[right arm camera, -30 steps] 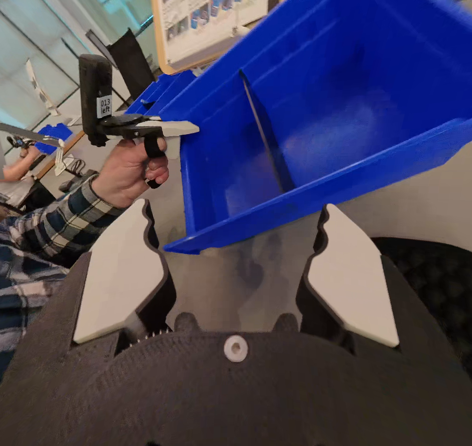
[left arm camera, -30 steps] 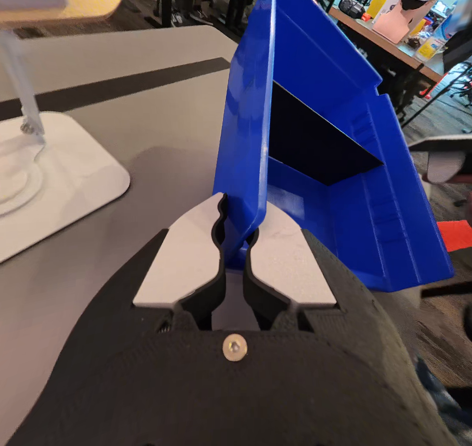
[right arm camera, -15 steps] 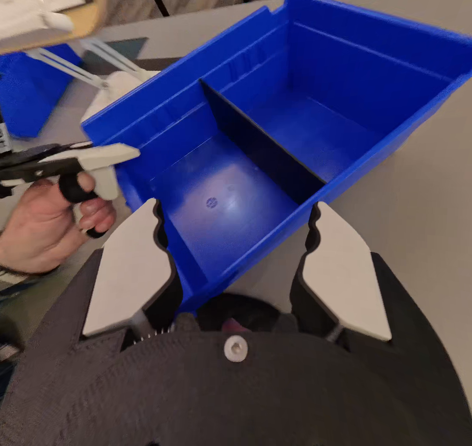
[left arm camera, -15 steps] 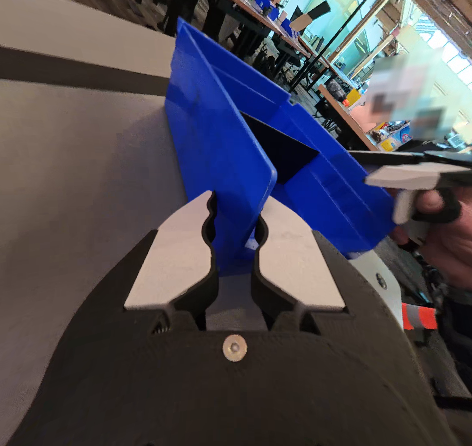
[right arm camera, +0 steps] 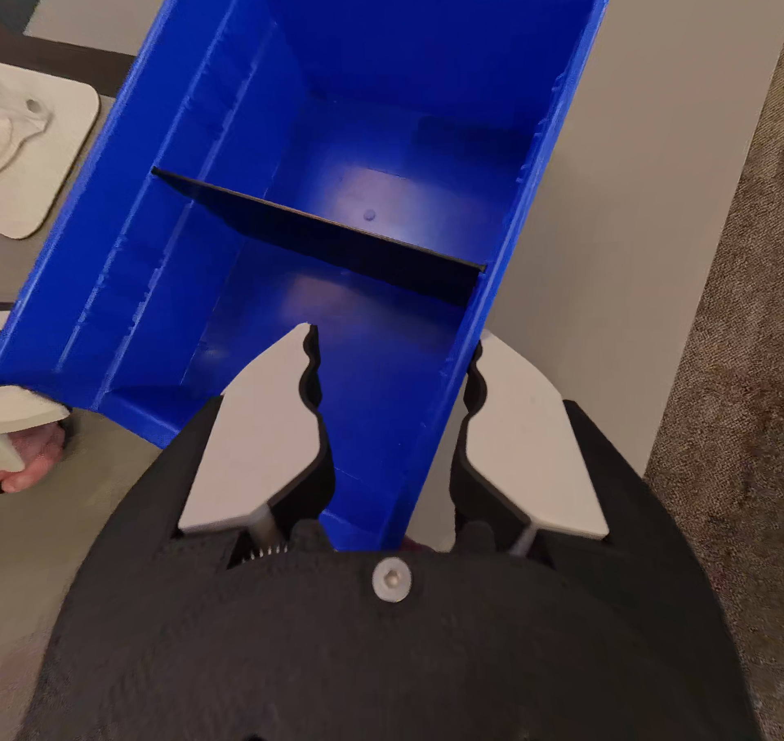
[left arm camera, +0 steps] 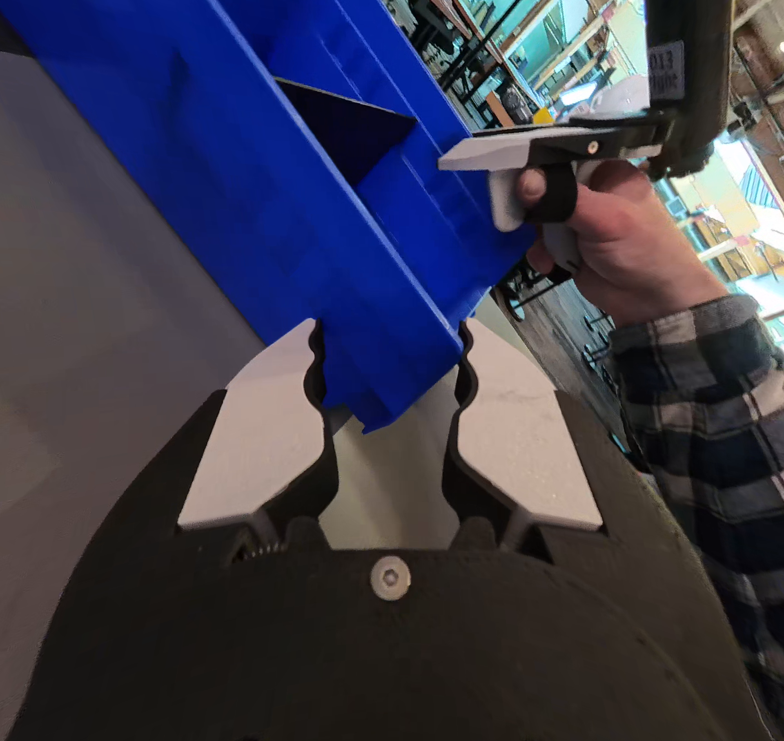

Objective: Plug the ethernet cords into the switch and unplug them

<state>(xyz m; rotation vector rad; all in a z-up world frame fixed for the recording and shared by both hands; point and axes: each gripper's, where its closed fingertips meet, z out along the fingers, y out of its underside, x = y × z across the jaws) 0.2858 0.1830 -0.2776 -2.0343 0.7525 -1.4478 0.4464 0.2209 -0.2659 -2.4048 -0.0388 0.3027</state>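
No ethernet cord or switch shows in either view. A blue bin (left arm camera: 254,169) with a black divider (left arm camera: 339,126) fills both views. My left gripper (left arm camera: 390,330) is open, and the bin's corner lies between its fingers. My right gripper (right arm camera: 394,338) is open and straddles the bin's (right arm camera: 382,147) right side wall. Its left finger (right arm camera: 275,402) is inside the bin, clear of the wall. Its right finger (right arm camera: 517,415) is outside, close against the wall. The right gripper also shows from the side in the left wrist view (left arm camera: 488,156), at the bin's far end.
The bin's two compartments, split by the divider (right arm camera: 318,237), hold nothing. A white stand base (right arm camera: 38,147) lies on the grey table (right arm camera: 636,169) to the bin's left. Carpeted floor (right arm camera: 742,338) lies past the table's right edge. A hand (left arm camera: 615,245) in a plaid sleeve holds the right gripper.
My left gripper was clamped on the bin's wall and has opened off it. My right gripper has come down over the bin's side wall, and its jaws have narrowed around it.
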